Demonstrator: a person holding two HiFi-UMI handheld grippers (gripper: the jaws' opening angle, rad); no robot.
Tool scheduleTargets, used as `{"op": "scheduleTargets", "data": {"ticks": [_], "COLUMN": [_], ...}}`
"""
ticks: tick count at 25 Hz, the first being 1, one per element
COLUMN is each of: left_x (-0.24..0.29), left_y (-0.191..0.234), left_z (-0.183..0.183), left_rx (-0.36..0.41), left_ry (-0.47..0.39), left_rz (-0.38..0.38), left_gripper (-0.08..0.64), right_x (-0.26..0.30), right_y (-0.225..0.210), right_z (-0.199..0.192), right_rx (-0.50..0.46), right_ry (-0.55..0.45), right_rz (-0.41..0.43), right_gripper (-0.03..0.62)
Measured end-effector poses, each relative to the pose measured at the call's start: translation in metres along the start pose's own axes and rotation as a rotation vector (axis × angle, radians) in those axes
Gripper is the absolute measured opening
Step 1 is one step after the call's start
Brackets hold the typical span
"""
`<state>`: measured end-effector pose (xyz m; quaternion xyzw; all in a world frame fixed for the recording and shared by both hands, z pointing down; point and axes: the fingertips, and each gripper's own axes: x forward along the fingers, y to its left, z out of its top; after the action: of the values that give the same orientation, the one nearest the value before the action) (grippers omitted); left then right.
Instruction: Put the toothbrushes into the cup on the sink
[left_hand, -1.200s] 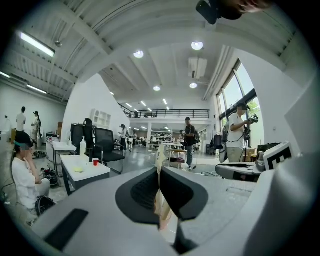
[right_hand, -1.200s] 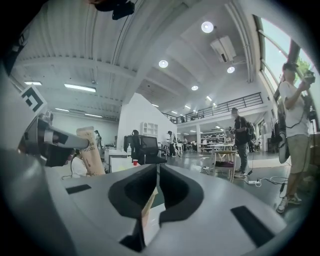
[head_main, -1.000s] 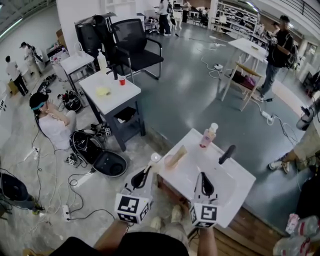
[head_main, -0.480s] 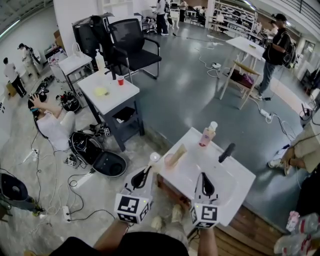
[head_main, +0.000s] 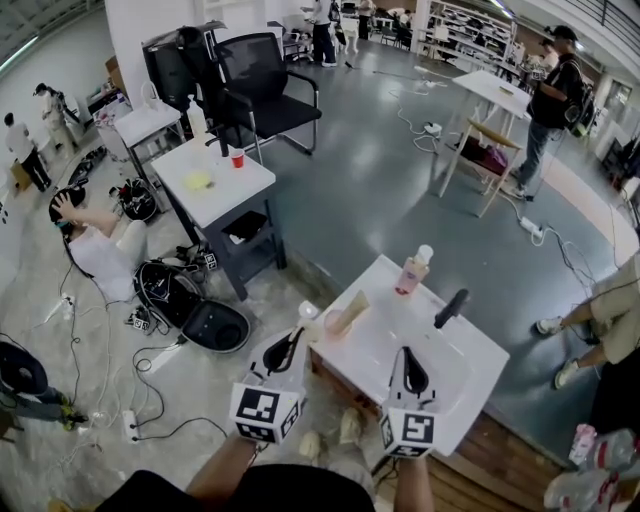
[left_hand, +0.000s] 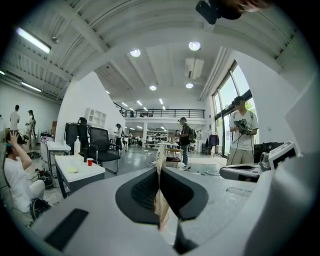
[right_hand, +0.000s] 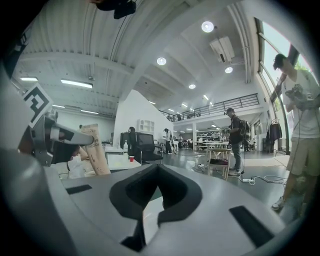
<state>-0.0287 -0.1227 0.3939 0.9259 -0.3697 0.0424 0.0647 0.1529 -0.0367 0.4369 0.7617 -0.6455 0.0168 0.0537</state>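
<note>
White and square-topped, the sink stands low in the head view on a grey workshop floor, and the cup sits on its far-left corner. It is a pinkish cup with a tan tube leaning out of it (the right gripper view shows lettering down the tube's side). A small white thing lies just beside the cup at the corner's edge; what it is cannot be told. Further along the sink's far edge stands a pink bottle with a white cap, and a black faucet rises over the basin. The left gripper hangs just off the sink's left edge, near the cup, its jaws pressed together with nothing pinched; in its own view the tube and cup show only as a strip beyond the closed tips. The right gripper is over the basin, jaws likewise together and empty. Beyond, a white table carries a red cup, a black office chair stands behind it, a person sits on the floor at the left among cables, and another stands at the far right
</note>
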Motion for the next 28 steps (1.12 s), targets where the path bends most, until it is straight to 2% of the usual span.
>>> {"op": "scheduleTargets", "data": {"ticks": [12, 28], "left_x": [0.058, 0.123], "left_y": [-0.004, 0.004], "left_z": [-0.017, -0.069], "left_rx": [-0.011, -0.053], "left_ry": [0.033, 0.149], "left_rz": [0.006, 0.057], "left_gripper": [0.005, 0.006], "right_x": [0.025, 0.077], "right_y": [-0.033, -0.069], "right_z": [-0.016, -0.049], "right_rx": [0.03, 0.059], "right_ry": [0.036, 0.133], "right_rz": [-0.008, 0.029], "right_gripper": [-0.002, -0.002]}}
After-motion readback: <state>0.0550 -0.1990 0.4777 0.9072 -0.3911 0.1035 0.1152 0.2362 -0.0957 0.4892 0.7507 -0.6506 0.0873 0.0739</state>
